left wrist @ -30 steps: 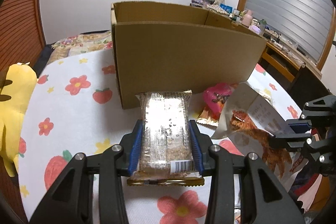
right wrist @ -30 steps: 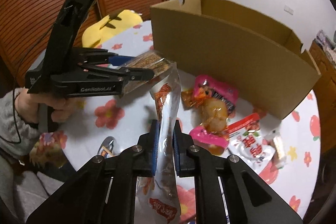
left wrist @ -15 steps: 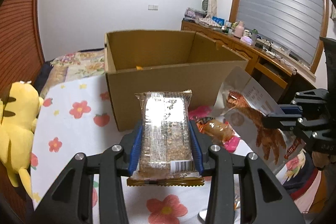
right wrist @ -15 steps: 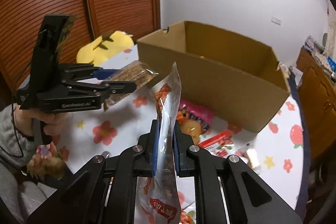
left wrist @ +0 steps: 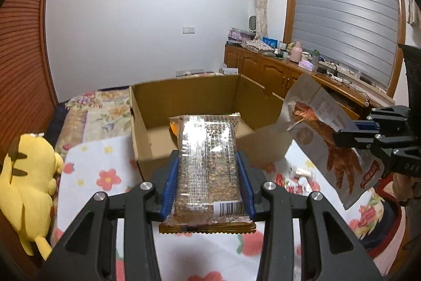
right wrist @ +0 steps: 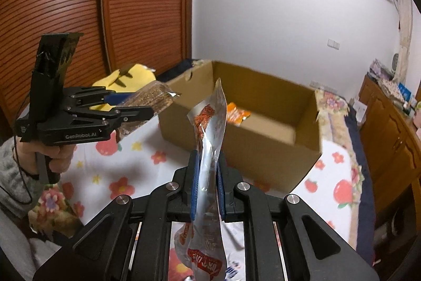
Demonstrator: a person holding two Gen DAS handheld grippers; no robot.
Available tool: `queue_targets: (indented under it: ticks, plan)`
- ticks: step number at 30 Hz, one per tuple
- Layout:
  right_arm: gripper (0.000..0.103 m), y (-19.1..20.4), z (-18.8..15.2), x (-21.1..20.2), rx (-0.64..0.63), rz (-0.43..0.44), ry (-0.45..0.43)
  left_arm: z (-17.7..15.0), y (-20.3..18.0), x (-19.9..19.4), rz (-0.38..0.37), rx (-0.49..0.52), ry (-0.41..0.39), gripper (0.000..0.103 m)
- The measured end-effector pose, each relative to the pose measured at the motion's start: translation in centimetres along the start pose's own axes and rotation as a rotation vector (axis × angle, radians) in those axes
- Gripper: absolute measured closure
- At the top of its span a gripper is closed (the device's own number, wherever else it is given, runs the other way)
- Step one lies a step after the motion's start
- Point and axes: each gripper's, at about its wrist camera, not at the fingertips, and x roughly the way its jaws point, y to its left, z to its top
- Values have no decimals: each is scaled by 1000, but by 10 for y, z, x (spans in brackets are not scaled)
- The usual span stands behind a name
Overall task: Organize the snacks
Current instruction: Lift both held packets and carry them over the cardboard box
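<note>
- Here, in my left wrist view, my left gripper (left wrist: pixel 208 186) is clenched on one clear-wrapped grain bar (left wrist: pixel 208 162), its two blue pads pressing the long sides; the bar is held up in the air in front of the box.
- One open cardboard box (left wrist: pixel 189 96) stands on the flowered bench (left wrist: pixel 105 157) beyond the bar; a scrap of orange packaging shows inside it, just behind the bar's far end.
- At the right edge, my right gripper (left wrist: pixel 350 133) pinches one silver pouch (left wrist: pixel 323 133) printed with a reddish snack, held up beside the box.
- One yellow plush toy (left wrist: pixel 29 181) lies at the left; some small red packets (left wrist: pixel 297 181) lie blurred on the bench, too smeared to count.
- In my right wrist view, my right gripper (right wrist: pixel 208 183) is closed tight on that same pouch (right wrist: pixel 210 136), which stands upright between the pads.
- One box (right wrist: pixel 244 136) sits ahead, with one orange packet (right wrist: pixel 236 115) on its floor.
- My left gripper (right wrist: pixel 136 107) appears at the left, carried by one hand (right wrist: pixel 58 154) in a grey sleeve, gripping the bar (right wrist: pixel 147 102) near the box's corner.
</note>
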Motion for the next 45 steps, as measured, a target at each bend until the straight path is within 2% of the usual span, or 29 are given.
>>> queue_targets:
  ticks: [11, 26, 36, 45]
  plan:
    - [94, -44, 47, -1, -50, 2, -68, 47, 0, 31, 73, -2, -5, 63]
    - [94, -92, 92, 48, -111, 4, -105, 83, 7, 83, 141, -2, 40, 63]
    - [94, -111, 104, 91, -112, -4, -99, 86, 15, 126, 140, 1, 108, 62]
    - [94, -109, 82, 136, -143, -29, -3, 75, 10, 151, 124, 24, 185, 62]
